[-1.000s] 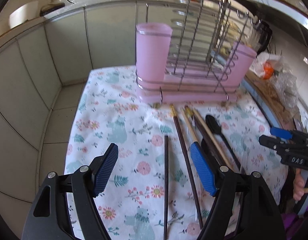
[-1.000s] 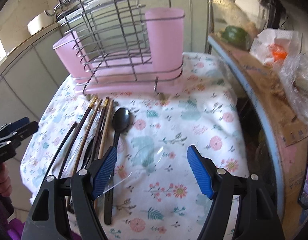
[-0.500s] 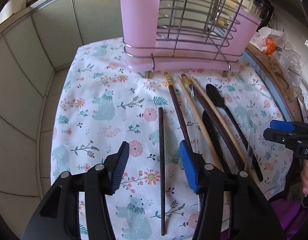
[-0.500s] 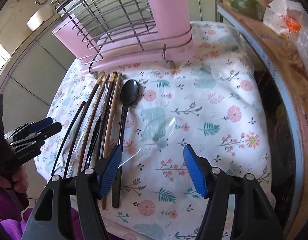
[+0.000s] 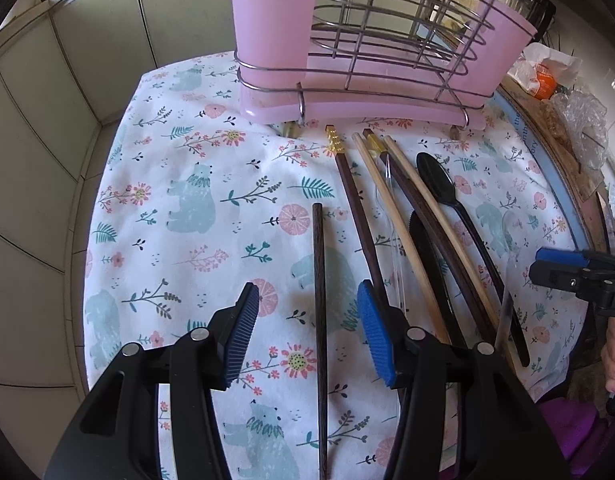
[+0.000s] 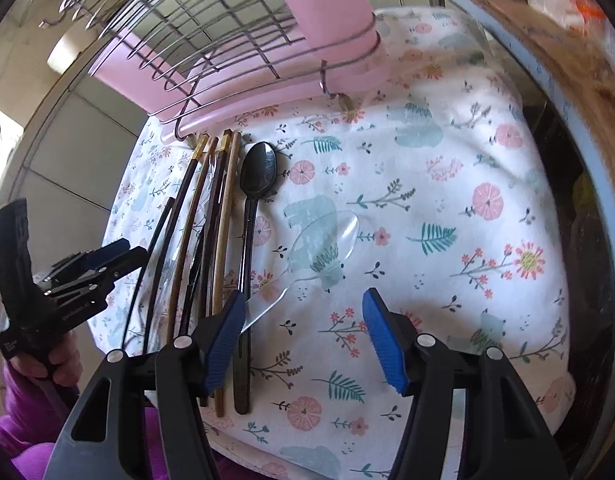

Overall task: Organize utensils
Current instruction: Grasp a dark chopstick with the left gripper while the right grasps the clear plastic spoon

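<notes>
A wire dish rack (image 5: 387,32) with a pink utensil cup (image 5: 271,20) stands at the back of a floral cloth (image 5: 179,208); it also shows in the right wrist view (image 6: 211,20). In front lie a lone dark chopstick (image 5: 318,280), several more chopsticks (image 5: 391,216), a black spoon (image 5: 439,184) and a black knife (image 5: 435,264). My left gripper (image 5: 307,336) is open, its fingers on either side of the lone chopstick, just above the cloth. My right gripper (image 6: 303,340) is open over the handle of a clear plastic spoon (image 6: 327,240), beside the black spoon (image 6: 259,168).
Tiled wall and floor lie left of the table (image 5: 35,160). A cluttered shelf with plastic bags (image 5: 563,92) runs along the right edge. The right half of the cloth (image 6: 467,220) holds no utensils. The other hand's gripper shows at each view's side (image 6: 87,272).
Both grippers have moved down and forward towards the cloth. The left one has narrowed and now straddles the lone chopstick. The right one now hangs over the clear spoon's handle.
</notes>
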Demonstrator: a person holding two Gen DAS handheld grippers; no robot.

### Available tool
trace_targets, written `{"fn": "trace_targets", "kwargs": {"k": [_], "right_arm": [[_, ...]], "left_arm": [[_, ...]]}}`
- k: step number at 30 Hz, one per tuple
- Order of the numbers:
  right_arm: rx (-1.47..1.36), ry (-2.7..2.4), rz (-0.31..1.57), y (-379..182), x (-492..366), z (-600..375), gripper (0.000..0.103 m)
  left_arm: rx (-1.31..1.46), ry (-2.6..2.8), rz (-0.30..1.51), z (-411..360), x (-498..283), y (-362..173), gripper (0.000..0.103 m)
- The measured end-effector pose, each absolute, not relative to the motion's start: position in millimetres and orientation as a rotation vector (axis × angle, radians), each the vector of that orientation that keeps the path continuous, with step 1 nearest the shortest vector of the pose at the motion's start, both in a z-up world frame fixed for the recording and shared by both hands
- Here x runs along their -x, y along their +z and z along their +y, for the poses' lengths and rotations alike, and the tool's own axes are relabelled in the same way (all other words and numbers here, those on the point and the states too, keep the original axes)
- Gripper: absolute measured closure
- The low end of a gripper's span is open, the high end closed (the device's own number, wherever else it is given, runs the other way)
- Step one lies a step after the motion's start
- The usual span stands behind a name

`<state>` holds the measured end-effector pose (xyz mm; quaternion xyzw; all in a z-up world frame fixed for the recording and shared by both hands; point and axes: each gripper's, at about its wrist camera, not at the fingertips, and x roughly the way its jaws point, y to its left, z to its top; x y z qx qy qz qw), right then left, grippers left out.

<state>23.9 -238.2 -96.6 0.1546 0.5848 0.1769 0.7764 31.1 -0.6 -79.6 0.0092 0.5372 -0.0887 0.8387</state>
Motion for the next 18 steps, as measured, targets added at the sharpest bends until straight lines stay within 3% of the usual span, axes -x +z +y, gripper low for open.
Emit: {"fn": "trace_targets", "kwargs": {"k": [4, 9, 16, 18], "right_arm": [[-0.444, 0.410, 1.315, -103, -30, -246, 0.050], [-0.518, 0.431, 1.348, -106, -35, -250, 0.054], [-0.693, 0.434, 1.390, -113, -41, -268, 0.055], [-0.722, 0.432, 1.399, -116, -42, -270, 0.055]], "left_arm": [[0.001, -0.223, 1.168, 3, -39, -81, 0.052], [0.016, -0.264, 1.228, 2, -52, -86, 0.065], [-0.003, -0.278, 1.276, -9, -74, -96, 0.067], [-0.019, -0.269, 1.285, -12, -78, -99, 0.075]]}}
